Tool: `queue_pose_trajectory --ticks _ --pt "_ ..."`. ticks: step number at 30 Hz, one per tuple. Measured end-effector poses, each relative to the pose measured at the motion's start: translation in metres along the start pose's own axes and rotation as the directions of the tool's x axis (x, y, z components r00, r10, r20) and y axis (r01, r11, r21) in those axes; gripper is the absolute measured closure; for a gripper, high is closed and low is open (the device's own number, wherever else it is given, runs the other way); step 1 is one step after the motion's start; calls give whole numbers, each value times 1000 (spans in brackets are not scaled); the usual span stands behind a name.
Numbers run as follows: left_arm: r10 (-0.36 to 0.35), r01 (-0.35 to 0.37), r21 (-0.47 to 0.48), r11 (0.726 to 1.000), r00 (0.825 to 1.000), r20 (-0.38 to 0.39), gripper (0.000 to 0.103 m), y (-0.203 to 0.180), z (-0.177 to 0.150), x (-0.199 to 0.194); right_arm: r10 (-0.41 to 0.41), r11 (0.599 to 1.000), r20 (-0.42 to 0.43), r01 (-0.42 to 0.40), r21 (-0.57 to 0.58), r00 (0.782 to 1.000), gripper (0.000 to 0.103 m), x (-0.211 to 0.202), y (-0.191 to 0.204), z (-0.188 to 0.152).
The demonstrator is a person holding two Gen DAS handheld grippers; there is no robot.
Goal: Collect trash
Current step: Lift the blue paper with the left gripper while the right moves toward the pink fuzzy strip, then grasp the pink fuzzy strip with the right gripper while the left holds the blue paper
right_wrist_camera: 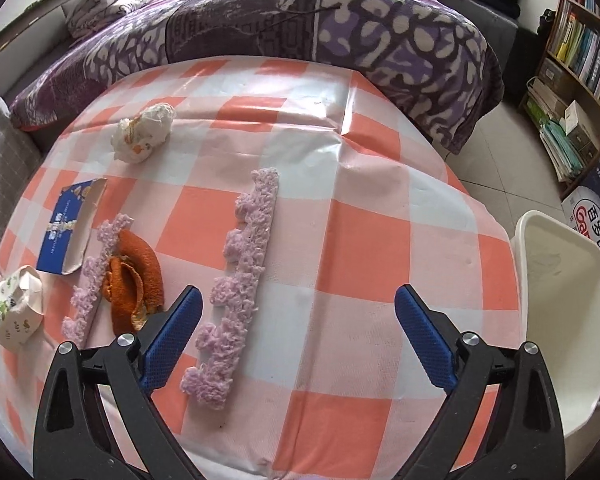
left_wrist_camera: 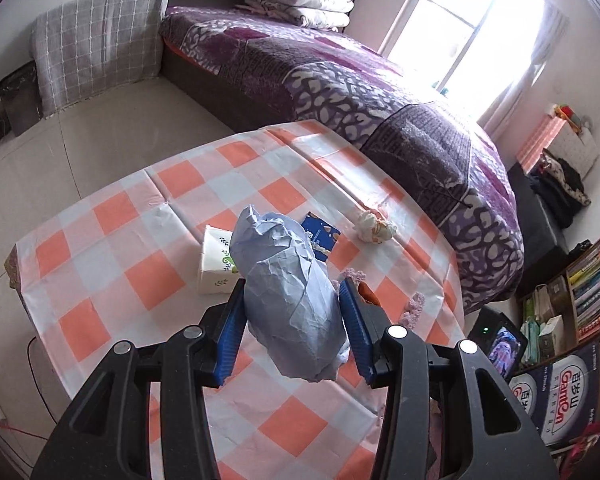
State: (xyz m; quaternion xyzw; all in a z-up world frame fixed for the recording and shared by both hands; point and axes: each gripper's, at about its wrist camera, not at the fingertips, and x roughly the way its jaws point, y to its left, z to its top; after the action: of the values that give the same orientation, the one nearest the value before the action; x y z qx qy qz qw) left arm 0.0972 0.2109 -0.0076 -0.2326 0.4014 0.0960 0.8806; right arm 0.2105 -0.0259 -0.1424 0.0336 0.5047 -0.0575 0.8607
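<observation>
Collection is half done: our left hand-held gripper [left_wrist_camera: 292, 312] clamps a crumpled blue paper wad [left_wrist_camera: 288, 300] above the counter [left_wrist_camera: 112, 240]. Our right hand-held gripper [right_wrist_camera: 296, 320] gapes empty over a purple strip [right_wrist_camera: 236, 280], centre frame. We judge the next move needs the white bin [right_wrist_camera: 560, 300], right edge.

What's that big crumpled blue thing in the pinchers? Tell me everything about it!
The crumpled blue paper is a pale blue-grey wad, creased all over and longer than it is wide. The left gripper squeezes its middle between two blue ribbed pads, holding it up above the checked tablecloth. Its wrinkly top end sticks out past the fingertips, hiding part of the paper cup behind.
</observation>
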Motion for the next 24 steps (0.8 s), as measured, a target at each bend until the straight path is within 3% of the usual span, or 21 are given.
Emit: queue_pose_trajectory --ticks 5,6,10,12,16,24 --pt "-4 4 -3 1000 1000 7 57 8 1 -9 11 1000 -5 -11 -18 1000 16 10 5 -5" --pt "-2 2 1 1000 1000 9 57 9 1 -10 19 999 1 -19 -32 1000 21 9 8 -6" --pt "10 -11 25 1000 1000 16 57 10 0 -14 63 996 20 -62 -59 998 57 2 15 -9" --pt "25 -26 35 999 999 23 57 11 0 -15 159 987 -16 -159 -32 987 83 2 14 -9" --pt "26 -26 16 1000 999 25 57 18 1 -16 244 969 -43 -245 -18 969 91 -8 16 -10" --pt "26 -25 -18 1000 999 46 57 23 5 -19 364 930 60 -359 -85 929 91 -66 29 -8"
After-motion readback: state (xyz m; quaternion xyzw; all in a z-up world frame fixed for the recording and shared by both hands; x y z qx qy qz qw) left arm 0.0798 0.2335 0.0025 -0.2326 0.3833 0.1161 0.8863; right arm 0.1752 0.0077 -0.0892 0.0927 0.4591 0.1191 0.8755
